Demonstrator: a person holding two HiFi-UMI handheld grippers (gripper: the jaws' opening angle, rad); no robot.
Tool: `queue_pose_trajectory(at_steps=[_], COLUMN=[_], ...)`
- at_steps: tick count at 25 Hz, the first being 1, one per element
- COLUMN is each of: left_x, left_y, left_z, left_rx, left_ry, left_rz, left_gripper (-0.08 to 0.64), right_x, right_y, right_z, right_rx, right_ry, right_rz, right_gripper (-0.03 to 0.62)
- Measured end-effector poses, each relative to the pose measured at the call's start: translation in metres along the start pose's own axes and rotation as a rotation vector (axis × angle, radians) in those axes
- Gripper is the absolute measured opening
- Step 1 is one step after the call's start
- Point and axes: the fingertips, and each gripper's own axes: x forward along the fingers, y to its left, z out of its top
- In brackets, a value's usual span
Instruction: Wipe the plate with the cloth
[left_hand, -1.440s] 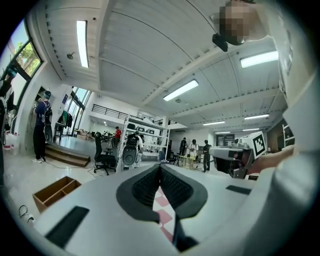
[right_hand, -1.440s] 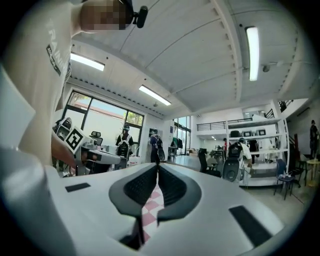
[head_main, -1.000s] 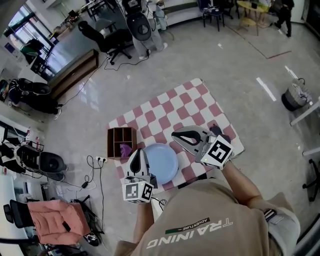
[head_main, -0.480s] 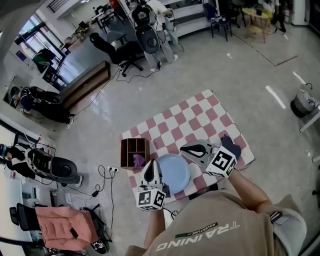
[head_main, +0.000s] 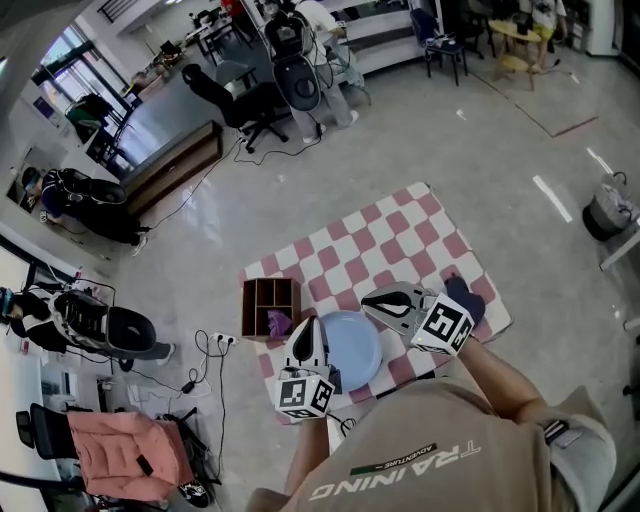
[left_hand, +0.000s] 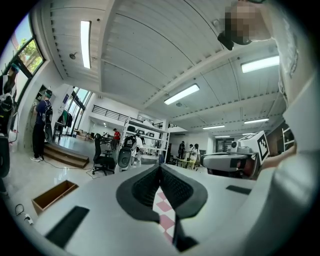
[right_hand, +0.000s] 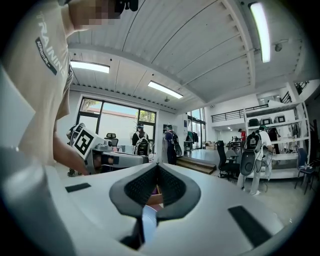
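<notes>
A light blue plate (head_main: 352, 350) lies on the pink-and-white checked table (head_main: 400, 235), near its front edge. My left gripper (head_main: 307, 322) is held level at the plate's left rim. Its jaws are shut on nothing, and the left gripper (left_hand: 160, 170) shows checked cloth below its pads. My right gripper (head_main: 367, 298) is level at the plate's right rim, also shut and empty. Under the right gripper (right_hand: 157, 167) a strip of the plate (right_hand: 148, 220) shows. A purple cloth (head_main: 278, 322) lies in a wooden box (head_main: 270, 296) left of the plate.
The wooden box (left_hand: 52, 195) has several compartments and stands at the table's left edge. A dark thing (head_main: 466, 295) lies behind my right hand; I cannot tell what it is. Office chairs (head_main: 235, 95), cables and a power strip (head_main: 225, 340) are on the floor around the table.
The head view has shifted, so the table sits more to the right. My right gripper has sunk a little beside the plate. The left gripper has stayed put.
</notes>
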Motion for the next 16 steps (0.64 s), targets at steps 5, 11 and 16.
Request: queue_pose_trajectory(at_steps=[5, 11, 16], left_x=[0.002, -0.001, -0.002], left_y=[0.001, 0.009, 0.014], left_z=[-0.001, -0.004, -0.006], left_rx=[0.023, 0.005, -0.017], left_ry=[0.011, 0.033, 0.039], left_rz=[-0.011, -0.002, -0.003], left_gripper=[0.011, 0.011, 0.011], right_x=[0.006, 0.013, 0.012], right_y=[-0.004, -0.003, 0.000], right_z=[-0.001, -0.005, -0.008], right_rx=[0.002, 0.005, -0.013], right_ry=[0.000, 0.011, 0.024], right_rz=[0.008, 0.023, 0.025], right_gripper=[0.018, 0.018, 0.018])
